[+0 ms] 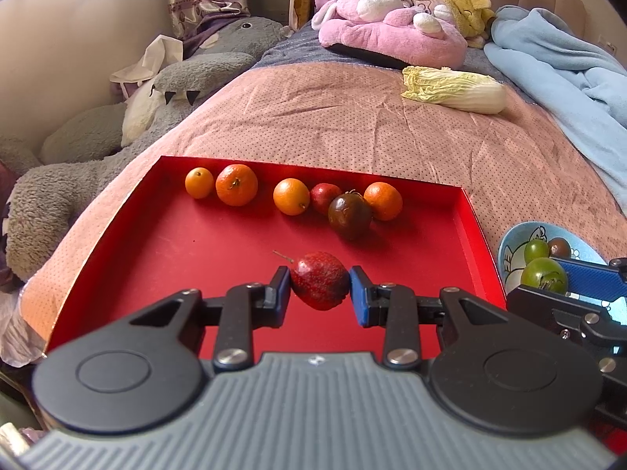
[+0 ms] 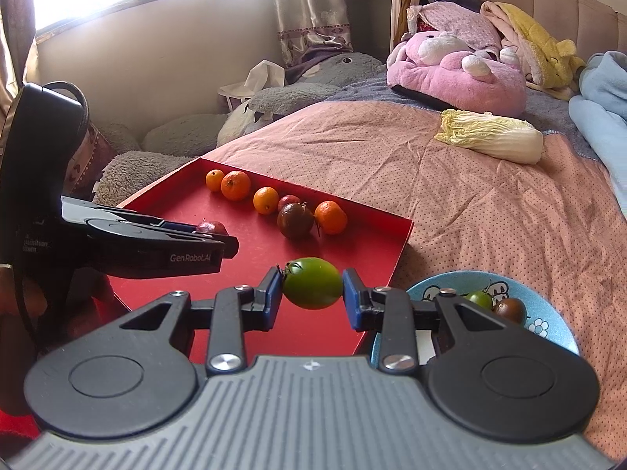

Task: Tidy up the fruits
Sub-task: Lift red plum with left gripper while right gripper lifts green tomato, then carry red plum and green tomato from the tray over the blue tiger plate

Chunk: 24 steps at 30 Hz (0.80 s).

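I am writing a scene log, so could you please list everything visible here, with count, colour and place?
Shallow cardboard tray: one, red, on the bed.
Round oranges: four, orange, along the tray's far wall.
Small red fruit: one, among the oranges.
Dark tomato: one, brownish, in the tray.
Cartoon-printed bowl: one, blue, right of the tray; holds one green and one dark fruit.
Napa cabbage: one, pale yellow, on the pink bedspread.
Plush toys: pink, grey, at the bed's head and side.
Left gripper: jaws clamp a red fruit.
Right gripper: jaws clamp a green tomato.
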### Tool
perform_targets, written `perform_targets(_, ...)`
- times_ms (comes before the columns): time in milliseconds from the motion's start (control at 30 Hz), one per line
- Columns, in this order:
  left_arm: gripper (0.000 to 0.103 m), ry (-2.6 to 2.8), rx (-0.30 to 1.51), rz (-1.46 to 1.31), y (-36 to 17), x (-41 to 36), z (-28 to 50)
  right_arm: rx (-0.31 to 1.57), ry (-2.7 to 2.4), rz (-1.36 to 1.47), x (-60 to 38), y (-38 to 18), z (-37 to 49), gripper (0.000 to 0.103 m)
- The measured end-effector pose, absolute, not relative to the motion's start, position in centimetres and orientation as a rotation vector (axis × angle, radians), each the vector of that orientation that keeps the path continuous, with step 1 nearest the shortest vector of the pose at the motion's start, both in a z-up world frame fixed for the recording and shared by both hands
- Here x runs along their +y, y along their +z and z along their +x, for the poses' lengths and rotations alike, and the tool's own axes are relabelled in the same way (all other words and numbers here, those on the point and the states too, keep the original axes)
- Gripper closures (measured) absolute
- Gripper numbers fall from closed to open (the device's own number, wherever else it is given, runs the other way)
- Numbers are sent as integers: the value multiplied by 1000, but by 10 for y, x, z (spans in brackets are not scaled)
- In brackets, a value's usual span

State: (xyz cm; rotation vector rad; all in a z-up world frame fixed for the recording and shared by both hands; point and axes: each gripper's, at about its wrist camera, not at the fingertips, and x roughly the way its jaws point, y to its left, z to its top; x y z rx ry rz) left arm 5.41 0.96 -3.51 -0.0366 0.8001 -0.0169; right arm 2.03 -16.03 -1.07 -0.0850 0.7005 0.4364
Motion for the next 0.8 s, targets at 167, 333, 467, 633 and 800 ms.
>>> perform_targets(167, 67, -26, 801, -30, -35, 4, 55, 701, 421, -75, -168, -11, 18, 64)
perform_targets(333, 67, -35, 799, -25, -34, -1, 56, 700, 407, -64, -176, -11, 15, 64)
perform_targets(467, 67, -46, 795, -18, -33, -7, 55, 701, 393, -56, -183, -12, 14, 64)
perform_targets(633, 67, -57, 791, -11, -30, -15, 55, 699, 372, -45, -192, -12, 12, 64)
perform_targets(800, 67, -71, 785, -1, -28, -23, 55, 699, 352, -33, -202, -13, 9, 64)
